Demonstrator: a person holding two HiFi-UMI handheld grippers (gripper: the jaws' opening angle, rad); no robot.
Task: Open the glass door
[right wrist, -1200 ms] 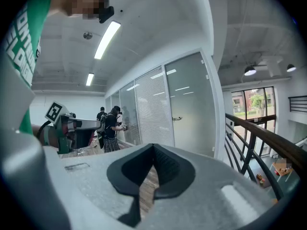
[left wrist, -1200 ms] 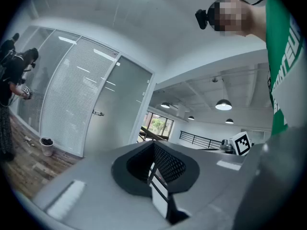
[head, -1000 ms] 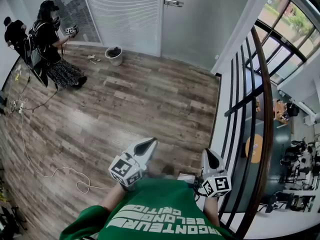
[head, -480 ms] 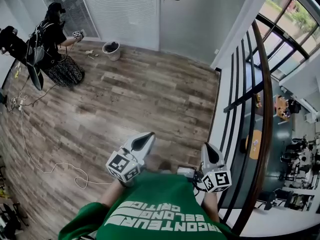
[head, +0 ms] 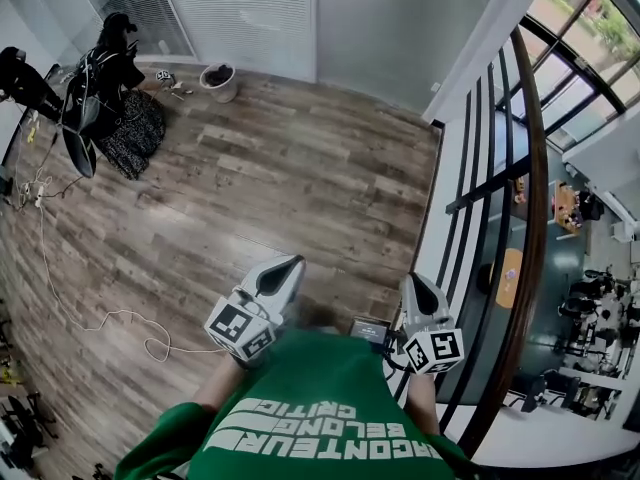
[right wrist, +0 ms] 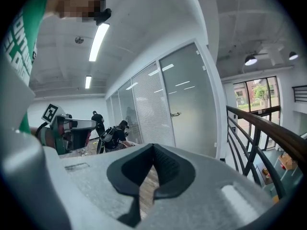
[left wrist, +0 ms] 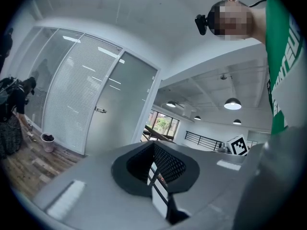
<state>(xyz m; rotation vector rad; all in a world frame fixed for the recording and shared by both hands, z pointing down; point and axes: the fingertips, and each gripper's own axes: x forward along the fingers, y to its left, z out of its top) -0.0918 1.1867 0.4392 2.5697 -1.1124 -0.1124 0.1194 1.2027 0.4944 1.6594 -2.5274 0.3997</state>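
A person is wearing a green top point(head: 330, 388) bearing white block lettering point(head: 320, 438), with a loose green sleeve point(head: 160, 443) and a black camera point(left wrist: 203, 24) strapped at the head. The left gripper point(head: 288, 264) and right gripper point(head: 414, 284) are showing pale grey shells, black-lined jaws and black-and-white marker cubes point(head: 238, 326).

The left gripper point(head: 292, 265) and right gripper point(head: 414, 286) hang low over the wood floor point(head: 280, 188). The door point(head: 390, 18) stands well ahead, with a railing point(head: 540, 218) at right.

The glass door point(head: 375, 23) stands at the far end of the floor point(head: 300, 188). A railing point(head: 533, 218) runs along the right. A pot point(head: 219, 80) sits left of the door, with a person point(head: 120, 108) crouching beyond it.
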